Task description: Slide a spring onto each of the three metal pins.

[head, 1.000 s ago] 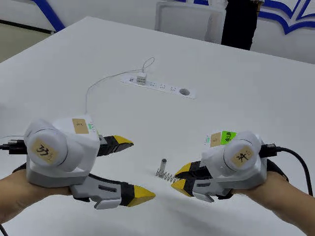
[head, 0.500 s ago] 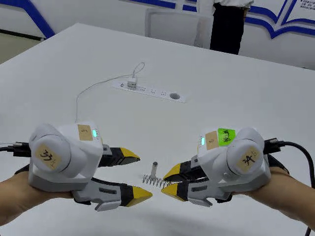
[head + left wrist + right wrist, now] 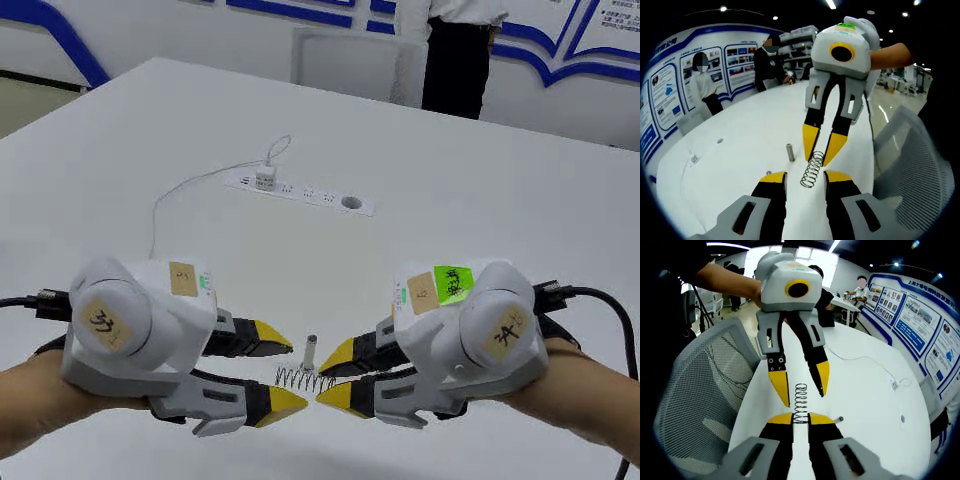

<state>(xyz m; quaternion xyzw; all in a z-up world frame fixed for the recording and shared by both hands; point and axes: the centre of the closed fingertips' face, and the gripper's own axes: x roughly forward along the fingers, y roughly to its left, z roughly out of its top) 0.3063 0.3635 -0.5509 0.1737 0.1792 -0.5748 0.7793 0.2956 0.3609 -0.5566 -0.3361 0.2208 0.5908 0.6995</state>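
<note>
Your right gripper has its jaws narrow, closed on one end of the spring. Your left gripper has its jaws wide, either side of the spring's free end without touching it. The tan sticker on the right gripper appears to read "34". The green sticker and the left gripper's tan sticker carry handwriting that cannot be read. The spring's long axis runs level from gripper to gripper, low over the table. One pin stands upright just behind it.
</note>
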